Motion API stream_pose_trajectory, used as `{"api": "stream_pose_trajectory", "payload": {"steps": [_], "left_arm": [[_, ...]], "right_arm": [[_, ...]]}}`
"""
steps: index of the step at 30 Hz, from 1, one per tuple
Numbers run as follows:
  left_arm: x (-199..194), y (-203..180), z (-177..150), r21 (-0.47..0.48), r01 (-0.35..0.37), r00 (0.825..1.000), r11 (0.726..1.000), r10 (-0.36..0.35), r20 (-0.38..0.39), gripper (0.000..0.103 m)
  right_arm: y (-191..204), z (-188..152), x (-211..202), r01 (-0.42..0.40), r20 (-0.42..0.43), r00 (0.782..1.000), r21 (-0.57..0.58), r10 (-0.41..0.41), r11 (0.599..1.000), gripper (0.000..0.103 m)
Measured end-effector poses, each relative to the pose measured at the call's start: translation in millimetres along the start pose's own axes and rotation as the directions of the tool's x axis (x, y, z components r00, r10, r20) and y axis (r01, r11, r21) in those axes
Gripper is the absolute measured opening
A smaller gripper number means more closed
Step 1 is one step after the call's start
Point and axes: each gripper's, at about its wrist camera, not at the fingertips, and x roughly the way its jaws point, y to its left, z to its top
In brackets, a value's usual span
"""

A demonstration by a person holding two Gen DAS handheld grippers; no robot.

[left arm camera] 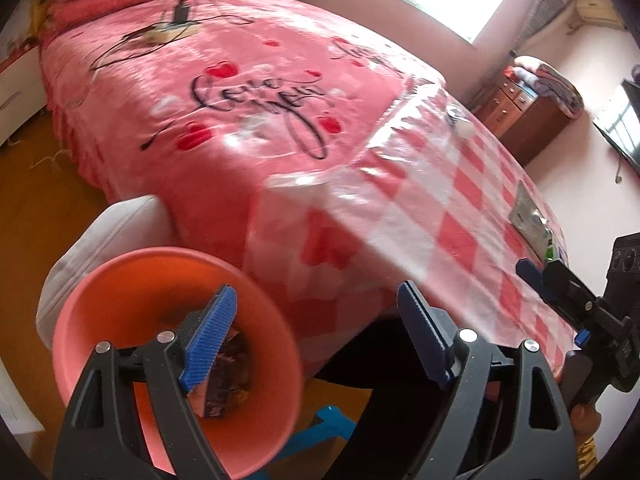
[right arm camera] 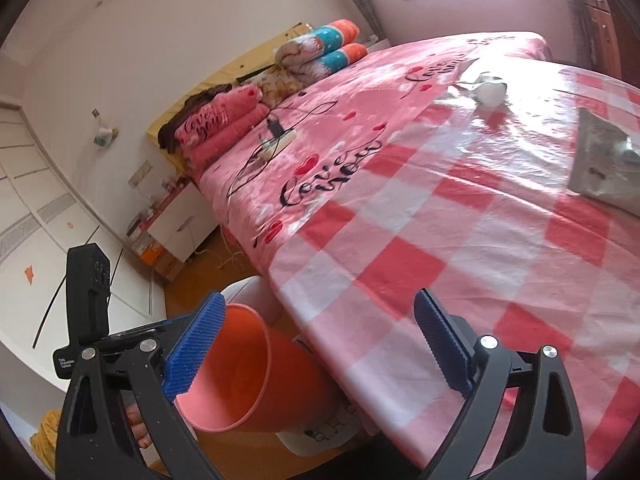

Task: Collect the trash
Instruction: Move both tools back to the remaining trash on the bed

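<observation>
Standing on the floor at the near left corner of the table, the orange bin (left arm camera: 176,320) had its mouth turned toward the left wrist camera; inside it lay dark, crumpled wrappers (left arm camera: 232,364), their print too blurred to read; a white bucket (left arm camera: 120,232) stood just behind the bin, its contents hidden.

The left gripper (left arm camera: 316,336) hovered over the bin with its blue pads (left arm camera: 208,340) spread apart and nothing between them; the right gripper (right arm camera: 316,348) was wide as well, holding nothing, its left pad in front of the bin's rim and its right pad over the table edge.

The table (right arm camera: 460,240) carried a glossy red-and-white check cover under clear plastic; on it, to the far right, lay a flat silver-grey foil packet (right arm camera: 604,160), creased and reflective, with a green patch at its near end visible in the left wrist view; farther off, near the far edge, sat a small white crumpled wad (right arm camera: 490,92) beside a dark-rimmed scrap; both items were well apart from either gripper.

Beyond the table stood a bed (left arm camera: 200,92) with a pink lettered blanket; a power strip (left arm camera: 172,32) with black cables lay on it.
</observation>
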Motion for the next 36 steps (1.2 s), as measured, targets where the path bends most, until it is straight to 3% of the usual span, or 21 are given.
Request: {"api": "stream_pose_trajectory", "payload": {"steps": [24, 36], "left_arm": [[39.2, -110.8, 20.0, 0.185, 0.036, 0.998, 0.982, -0.027, -0.052, 0.084], [63.5, -187.7, 59.3, 0.286, 0.069, 0.997, 0.956, -0.072, -0.003, 0.084]], "right_arm": [[-101.7, 1.7, -55.9, 0.047, 0.152, 0.985, 0.185, -0.076, 0.982, 0.095], [-147.2, 1.6, -84.2, 0.054, 0.194, 0.976, 0.238, -0.102, 0.97, 0.095]]}}
